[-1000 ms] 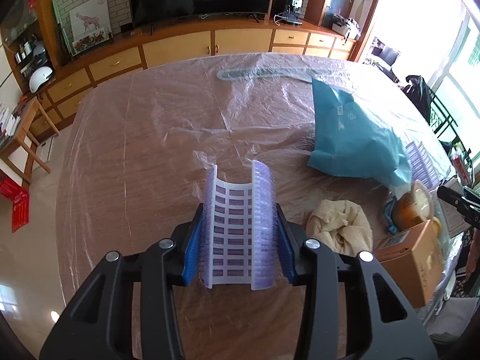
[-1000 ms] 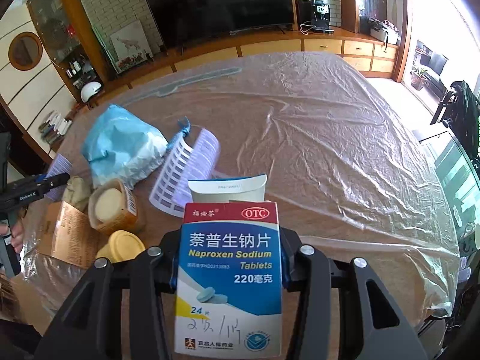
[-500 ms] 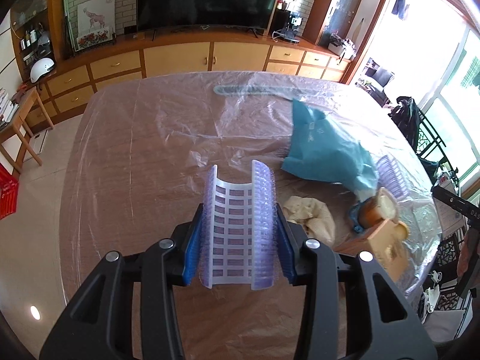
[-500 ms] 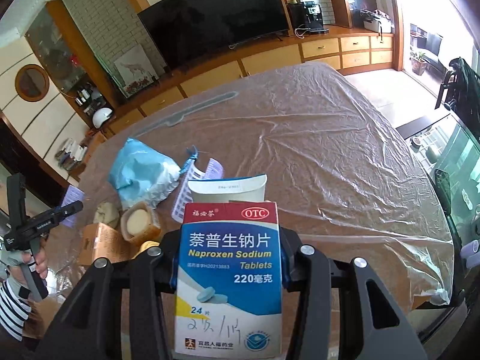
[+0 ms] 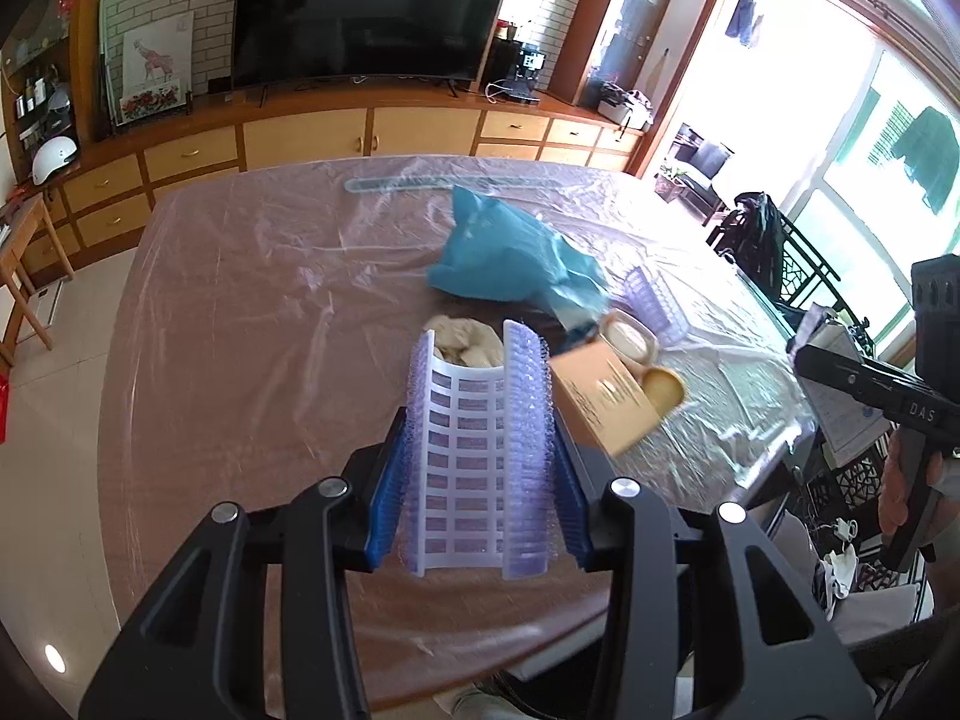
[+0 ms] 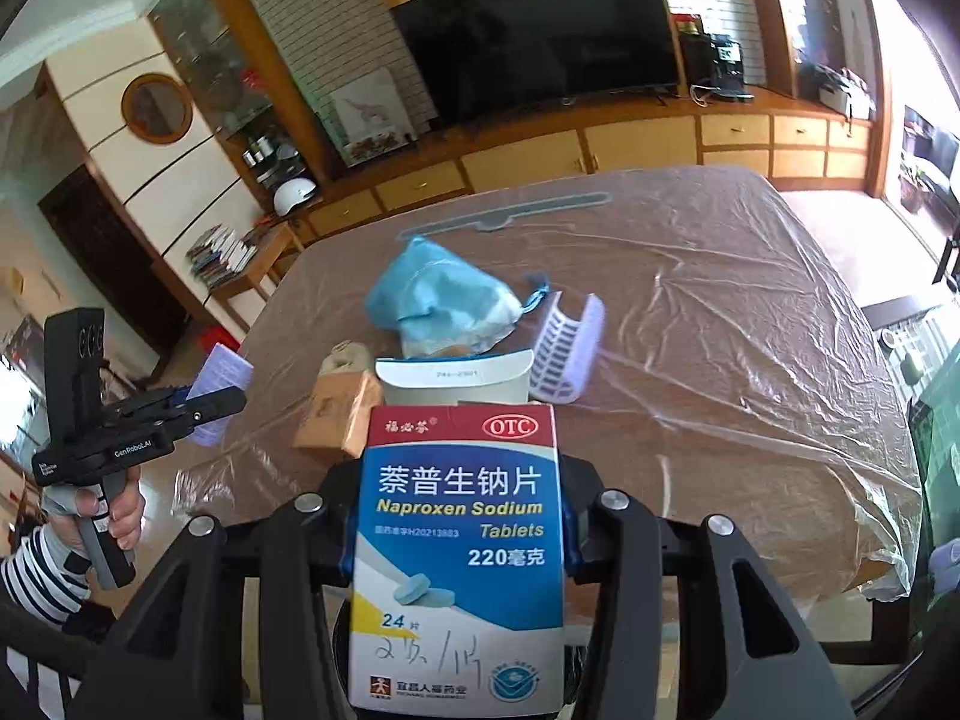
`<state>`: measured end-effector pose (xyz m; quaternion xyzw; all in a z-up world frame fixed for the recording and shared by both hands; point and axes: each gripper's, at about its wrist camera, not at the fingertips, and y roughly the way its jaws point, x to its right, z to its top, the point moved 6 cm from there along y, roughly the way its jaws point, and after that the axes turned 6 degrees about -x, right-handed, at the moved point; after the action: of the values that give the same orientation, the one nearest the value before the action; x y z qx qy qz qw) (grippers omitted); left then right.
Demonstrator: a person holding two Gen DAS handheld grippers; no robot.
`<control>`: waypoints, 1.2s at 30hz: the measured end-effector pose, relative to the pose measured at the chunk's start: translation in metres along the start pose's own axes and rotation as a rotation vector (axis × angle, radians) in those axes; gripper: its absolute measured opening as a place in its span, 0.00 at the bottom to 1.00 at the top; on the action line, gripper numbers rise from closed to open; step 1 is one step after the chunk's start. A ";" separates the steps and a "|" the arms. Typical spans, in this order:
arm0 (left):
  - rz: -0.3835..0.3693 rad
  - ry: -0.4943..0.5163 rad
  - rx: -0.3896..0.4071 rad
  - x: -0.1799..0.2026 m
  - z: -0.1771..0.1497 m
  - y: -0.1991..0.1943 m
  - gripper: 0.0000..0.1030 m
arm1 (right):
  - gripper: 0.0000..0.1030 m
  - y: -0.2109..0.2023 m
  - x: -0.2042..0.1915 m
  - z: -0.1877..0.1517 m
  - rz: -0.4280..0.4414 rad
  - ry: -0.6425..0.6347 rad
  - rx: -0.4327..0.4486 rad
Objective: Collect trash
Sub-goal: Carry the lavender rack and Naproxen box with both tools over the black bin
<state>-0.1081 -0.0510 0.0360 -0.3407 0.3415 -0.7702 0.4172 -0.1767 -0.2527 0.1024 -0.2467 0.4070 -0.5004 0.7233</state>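
In the left wrist view, the left gripper is pinching a curled purple-and-white plastic grid sheet between its blue-padded jaws, the sheet's bristly edges pressing against both pads and its far end sticking out past the tips. The jaws are hanging over the near part of the tabletop, which is lying under clear film. Just beyond the jaw tips a crumpled cream cloth is lying, and farther ahead a blue plastic bag. Ahead and to the right of the jaws a brown cardboard box is sitting beside a round open tub and its yellow lid. A second purple grid sheet is lying beyond the tub. Far right, the right gripper is showing side-on.

In the right wrist view, the right gripper is clamping a Naproxen Sodium tablet box between its jaws, the box standing upright with its top flap open toward the tabletop. Ahead of the jaws the blue plastic bag is lying, with the second purple grid sheet ahead and to the right. The brown cardboard box is sitting ahead-left. Far left, the left gripper is holding its own grid sheet out beside the table edge.
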 end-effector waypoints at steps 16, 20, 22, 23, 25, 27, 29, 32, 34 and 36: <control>0.009 0.084 -0.025 0.053 -0.053 -0.017 0.43 | 0.44 -0.004 -0.039 -0.052 0.091 -0.097 -0.086; 0.026 0.072 -0.039 0.072 -0.070 -0.015 0.43 | 0.44 -0.008 -0.039 -0.067 0.140 -0.142 -0.119; 0.032 0.069 -0.046 0.080 -0.079 -0.015 0.43 | 0.44 -0.010 -0.040 -0.077 0.164 -0.162 -0.135; 0.032 0.067 -0.049 0.085 -0.086 -0.015 0.43 | 0.44 -0.010 -0.039 -0.081 0.168 -0.175 -0.142; 0.037 0.067 -0.059 0.091 -0.093 -0.012 0.43 | 0.44 -0.008 -0.039 -0.091 0.176 -0.201 -0.164; 0.044 0.068 -0.070 0.096 -0.101 -0.009 0.43 | 0.44 -0.005 -0.037 -0.100 0.181 -0.217 -0.186; 0.041 0.061 -0.088 0.100 -0.110 -0.006 0.43 | 0.44 -0.001 -0.036 -0.110 0.181 -0.233 -0.211; 0.046 0.062 -0.115 0.108 -0.124 0.001 0.43 | 0.44 0.003 -0.032 -0.121 0.180 -0.239 -0.237; 0.048 0.057 -0.130 0.110 -0.130 0.006 0.43 | 0.44 0.009 -0.030 -0.130 0.165 -0.255 -0.257; 0.057 0.058 -0.147 0.112 -0.136 0.012 0.43 | 0.44 0.014 -0.027 -0.136 0.156 -0.261 -0.276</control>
<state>-0.2605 -0.1215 -0.0199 -0.3382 0.4183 -0.7406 0.4028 -0.2874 -0.2159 0.0261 -0.3739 0.3926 -0.3459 0.7657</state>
